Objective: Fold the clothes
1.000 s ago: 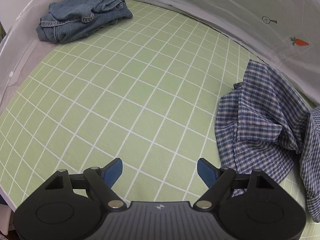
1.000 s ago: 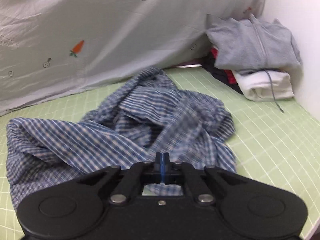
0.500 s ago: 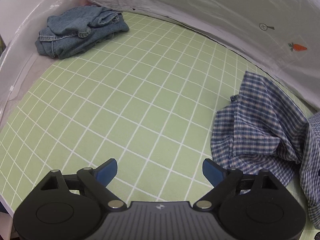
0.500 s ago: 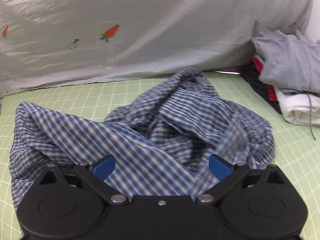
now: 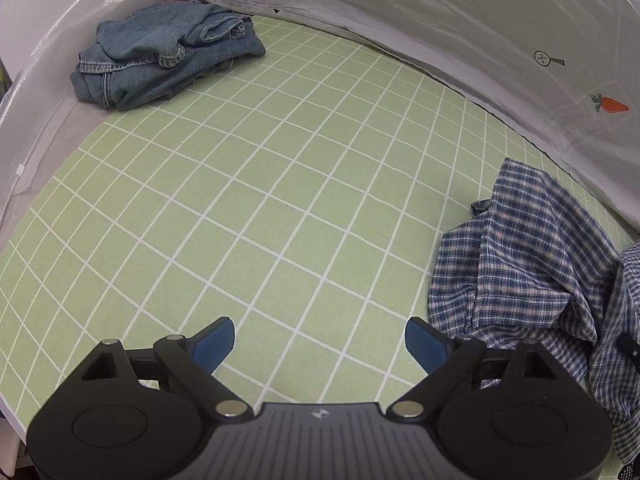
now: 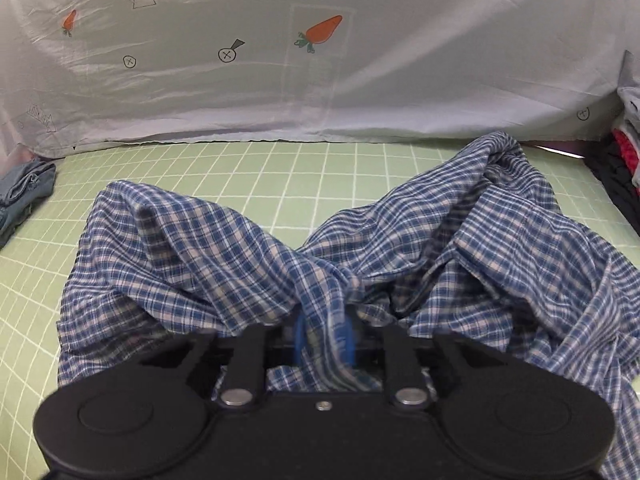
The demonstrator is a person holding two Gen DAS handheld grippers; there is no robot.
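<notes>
The right gripper is closing on a bunch of the crumpled shirt; the left gripper is hanging wide open, empty, beside the shirt; folding is barely beginning.

Blue-and-white checked shirt, crumpled in loose heaps on the green gridded mat, one fold bunched up. Jeans, roughly folded, in the mat's far left corner, well apart.
</notes>
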